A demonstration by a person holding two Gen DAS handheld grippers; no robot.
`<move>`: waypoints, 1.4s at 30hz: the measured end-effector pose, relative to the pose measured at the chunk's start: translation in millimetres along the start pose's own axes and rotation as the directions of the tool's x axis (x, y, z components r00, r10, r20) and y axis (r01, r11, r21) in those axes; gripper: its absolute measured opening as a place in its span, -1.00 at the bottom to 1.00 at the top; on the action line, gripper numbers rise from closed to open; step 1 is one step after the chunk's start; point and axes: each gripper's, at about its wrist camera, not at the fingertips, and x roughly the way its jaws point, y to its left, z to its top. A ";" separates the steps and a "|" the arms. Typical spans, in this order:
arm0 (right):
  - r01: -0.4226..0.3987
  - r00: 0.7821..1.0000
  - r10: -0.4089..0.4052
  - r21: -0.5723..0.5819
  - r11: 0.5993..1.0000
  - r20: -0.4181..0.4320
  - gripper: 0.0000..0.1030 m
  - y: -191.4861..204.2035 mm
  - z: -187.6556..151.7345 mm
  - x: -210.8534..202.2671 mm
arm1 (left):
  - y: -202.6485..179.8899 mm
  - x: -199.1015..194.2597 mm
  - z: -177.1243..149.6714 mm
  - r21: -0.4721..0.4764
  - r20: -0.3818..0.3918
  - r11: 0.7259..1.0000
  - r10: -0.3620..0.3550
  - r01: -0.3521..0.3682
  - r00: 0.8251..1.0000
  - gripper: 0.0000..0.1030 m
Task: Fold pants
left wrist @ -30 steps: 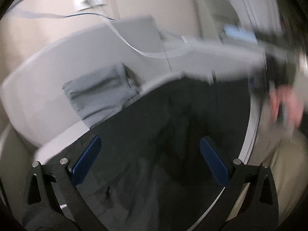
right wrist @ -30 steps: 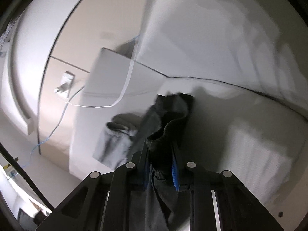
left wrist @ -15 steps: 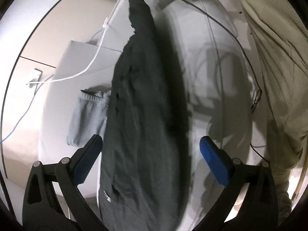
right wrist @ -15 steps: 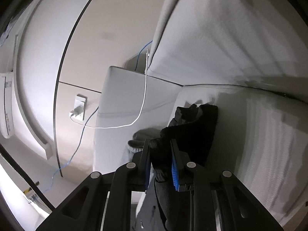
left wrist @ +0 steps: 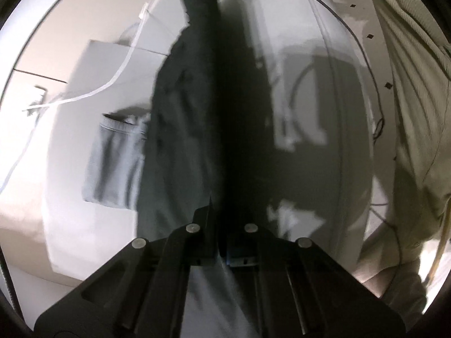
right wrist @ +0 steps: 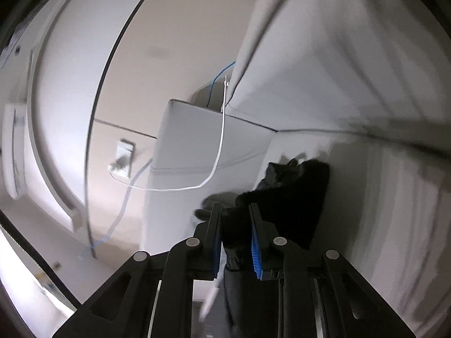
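A pair of dark pants (left wrist: 191, 112) hangs lengthwise in the left wrist view, from the top of the picture down past the fingers. My left gripper (left wrist: 221, 219) is shut, its jaws pressed together on the right edge of this hanging fabric. In the right wrist view my right gripper (right wrist: 233, 225) is shut on a bunched, ribbed end of the same dark pants (right wrist: 293, 197), which sticks out past the blue pads (right wrist: 255, 248). The cloth below both grippers is hidden by the gripper bodies.
A folded grey garment (left wrist: 115, 163) lies on the white sofa seat (left wrist: 310, 112) left of the hanging pants. A white cable (left wrist: 112, 84) runs to a wall socket (right wrist: 122, 160). A person's beige trousers (left wrist: 417, 112) stand at the right. A white armrest (right wrist: 197, 140) is ahead.
The left gripper has sunk and rolled, and its jaws went from wide open to shut on the hanging pants. The right gripper kept its grip and barely moved.
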 end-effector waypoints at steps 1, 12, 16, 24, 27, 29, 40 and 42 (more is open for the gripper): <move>0.017 1.000 -0.017 -0.021 1.000 -0.004 -0.63 -0.1 -1.4 -1.0 | 2.4 -3.4 -1.3 0.004 0.003 1.000 0.010 -0.010 1.000 -0.96; 0.114 0.993 -0.117 -0.161 0.980 -0.008 -0.70 -0.8 -10.6 -5.1 | 13.2 -5.7 -16.0 -0.049 -0.068 0.989 -0.139 0.136 0.988 -1.00; 0.116 0.993 -0.119 -0.191 0.975 -0.004 -0.71 7.0 -10.4 -6.8 | 37.8 -17.7 -14.9 -0.091 -0.016 0.994 -0.067 0.065 0.998 -1.00; 0.105 0.994 -0.110 -0.222 0.969 -0.010 -0.73 25.1 -4.7 -0.6 | 108.3 -21.6 -27.1 -0.283 0.006 0.959 0.017 -0.014 1.000 -1.00; 0.090 0.995 -0.097 -0.217 0.972 -0.018 -0.74 33.4 0.5 5.7 | 140.5 -19.0 -35.8 -0.354 0.008 0.935 0.037 -0.032 0.999 -1.00; 0.078 0.996 -0.086 -0.218 0.973 -0.026 -0.74 43.0 5.2 15.1 | 163.6 -14.6 -42.2 -0.404 0.013 0.914 0.037 -0.028 0.999 -1.00; 0.115 0.990 -0.133 -0.251 0.961 -0.055 -0.77 95.2 30.6 91.8 | 270.4 22.9 -54.0 -0.507 -0.002 0.861 -0.053 0.045 0.999 -1.00; 0.141 0.985 -0.162 -0.267 0.953 -0.058 -0.77 105.1 34.9 112.8 | 287.7 41.4 -55.0 -0.531 -0.015 0.845 -0.086 0.065 0.996 -1.00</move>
